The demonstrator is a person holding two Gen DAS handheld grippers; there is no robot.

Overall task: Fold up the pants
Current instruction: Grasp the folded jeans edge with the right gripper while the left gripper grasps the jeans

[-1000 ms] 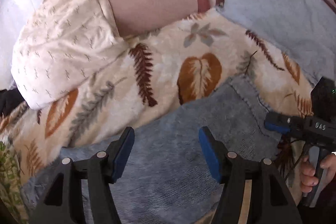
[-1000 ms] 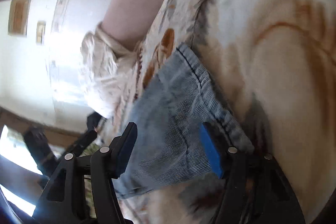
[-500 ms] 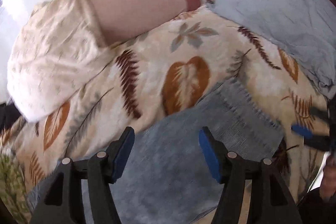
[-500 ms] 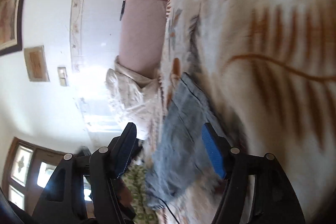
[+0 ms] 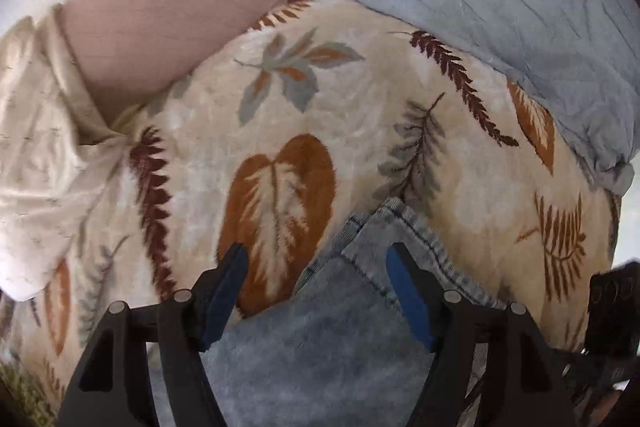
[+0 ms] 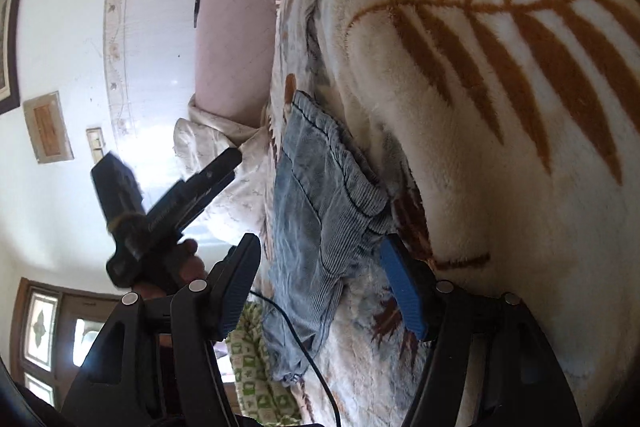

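Left wrist view is looking steeply down along its own fingers (image 5: 232, 291) at the leaf-print blanket (image 5: 280, 107), sitting close above it; the denim pants (image 5: 320, 347) are filling the lower centre of the frame, a grey-blue pillow (image 5: 500, 7) the upper right. Right wrist view is looking nearly level and rolled sideways, so the blanket (image 6: 500, 107) is running up the right side and the wall (image 6: 60, 47) is filling the left; it is hugging the blanket surface. Both views are sharing the pants (image 6: 320, 207), the blanket and the pink bolster (image 5: 168, 19) (image 6: 236, 47). Right view is also catching the left gripper (image 6: 236, 159) at centre left.
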